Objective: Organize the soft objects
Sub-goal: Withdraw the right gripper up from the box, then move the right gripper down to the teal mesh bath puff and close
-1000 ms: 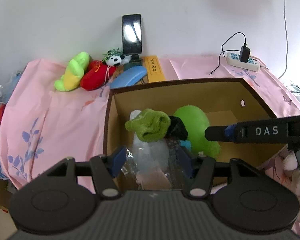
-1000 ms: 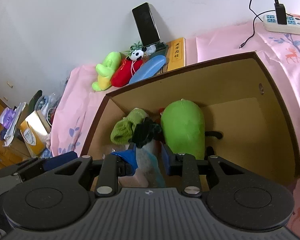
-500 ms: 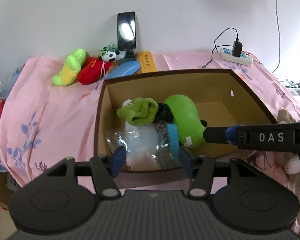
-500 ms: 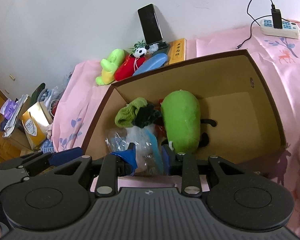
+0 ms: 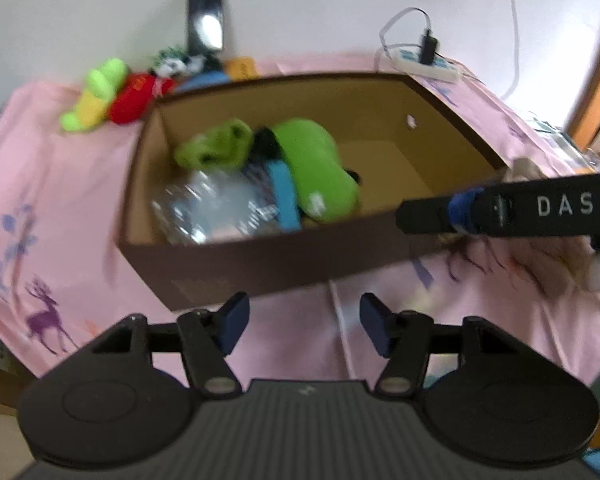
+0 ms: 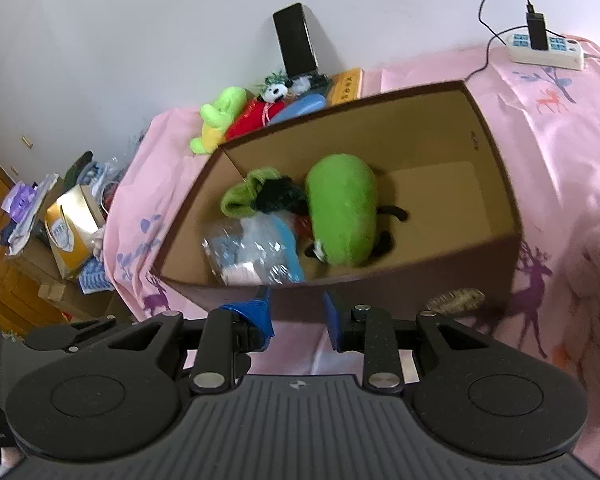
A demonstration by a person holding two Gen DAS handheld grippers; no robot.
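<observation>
Down over a brown cardboard box (image 6: 496, 168) on a pink printed cloth (image 6: 560, 128). Inside, toward nine o'clock, a soft heap. A big green plush (image 6: 342, 216) lengthwise in the middle. Touching it at ten o'clock, a rolled green sock (image 6: 242, 196) and a dark fuzzy bundle (image 6: 278, 196). At seven o'clock, a crinkled clear plastic bag (image 6: 248, 252) with a blue strip (image 6: 288, 248) beside it. Bare cardboard floor from two to four o'clock.

Beyond the far rim, at eleven o'clock: a lime-and-yellow toy (image 6: 218, 118), a red toy (image 6: 250, 118) and a small panda (image 6: 276, 90), huddled below a dark phone (image 6: 296, 40) propped against the wall. At one o'clock, a white power strip (image 6: 544, 46) with a black plug. At three o'clock, outside the box, a pale pink plush (image 6: 596, 272).

Now the left gripper (image 5: 304, 320): hovering short of the near wall, spreading wider, nothing between the blue pads.

And the right gripper (image 6: 298, 312): also just outside the near wall, parted by a narrower gap, pinching nothing.
</observation>
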